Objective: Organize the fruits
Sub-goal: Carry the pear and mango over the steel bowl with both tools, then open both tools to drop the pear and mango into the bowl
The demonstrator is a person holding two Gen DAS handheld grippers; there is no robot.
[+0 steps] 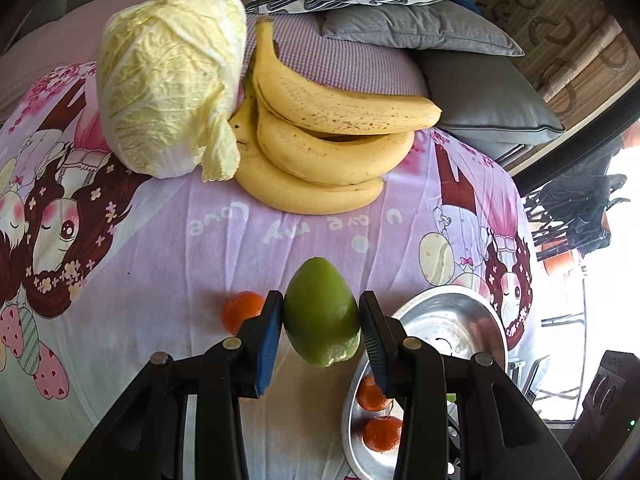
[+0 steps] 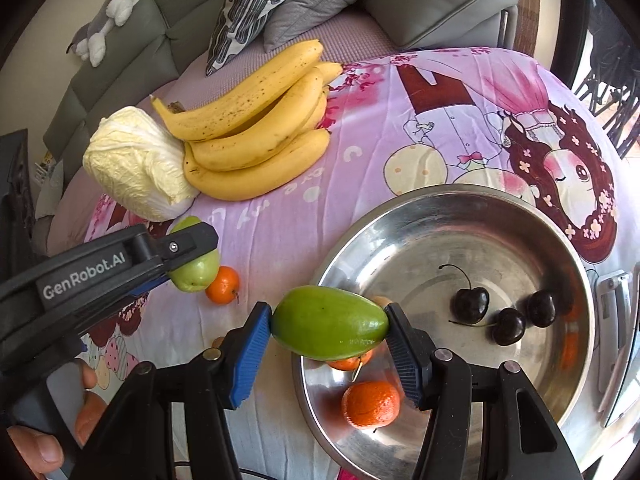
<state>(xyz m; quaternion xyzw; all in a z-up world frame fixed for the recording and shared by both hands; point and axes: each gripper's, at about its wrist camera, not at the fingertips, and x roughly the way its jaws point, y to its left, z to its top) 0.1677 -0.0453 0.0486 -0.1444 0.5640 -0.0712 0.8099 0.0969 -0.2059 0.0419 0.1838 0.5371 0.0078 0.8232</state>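
Note:
My left gripper (image 1: 321, 320) is shut on a green fruit (image 1: 321, 316), held above the pink cloth; it also shows in the right wrist view (image 2: 195, 268). My right gripper (image 2: 330, 328) is shut on a second green fruit (image 2: 330, 322), held over the near-left rim of the steel bowl (image 2: 440, 204). The bowl holds two tangerines (image 2: 370, 404) and three dark cherries (image 2: 470, 304). One tangerine (image 2: 223, 284) lies on the cloth beside the left gripper. A bunch of bananas (image 2: 248, 136) lies at the far side.
A napa cabbage (image 1: 168, 80) sits against the bananas. Grey and patterned cushions (image 1: 420, 28) and a sofa stand behind the table. A metal object (image 2: 612, 320) lies right of the bowl. The cartoon-print cloth (image 1: 160, 240) covers the table.

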